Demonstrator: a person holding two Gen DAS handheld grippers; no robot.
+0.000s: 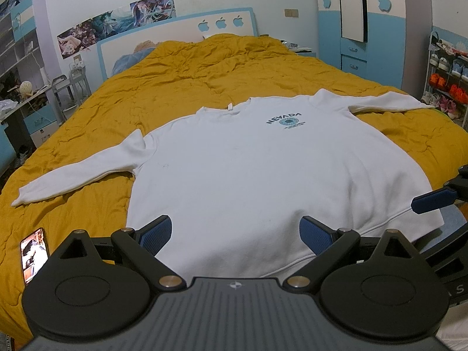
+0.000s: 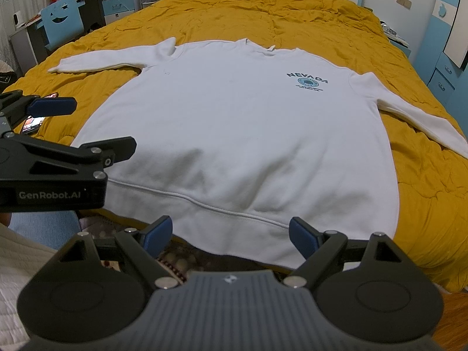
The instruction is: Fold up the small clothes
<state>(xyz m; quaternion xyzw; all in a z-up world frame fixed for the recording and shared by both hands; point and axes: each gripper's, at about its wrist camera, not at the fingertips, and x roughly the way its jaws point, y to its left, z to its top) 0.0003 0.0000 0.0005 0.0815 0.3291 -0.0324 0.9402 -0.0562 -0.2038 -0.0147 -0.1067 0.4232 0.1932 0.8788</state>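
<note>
A white long-sleeved sweatshirt (image 1: 263,169) (image 2: 239,134) with a blue NEVADA print lies flat and face up on a mustard-yellow bedcover (image 1: 181,82) (image 2: 263,14), both sleeves spread outward, hem toward me. My left gripper (image 1: 235,234) hovers open over the hem's left half, nothing between its blue pads. My right gripper (image 2: 231,235) is open too, just short of the hem's right half. In the left wrist view a fingertip of the right gripper (image 1: 433,200) shows at the right edge. The left gripper's fingers (image 2: 55,106) enter the right wrist view from the left.
A phone (image 1: 33,254) (image 2: 32,122) with its screen lit lies on the bedcover left of the shirt. A desk and shelves stand left of the bed (image 1: 17,87), a blue wardrobe (image 1: 365,29) and shoe rack (image 1: 447,82) at right. The headboard (image 1: 175,32) is far.
</note>
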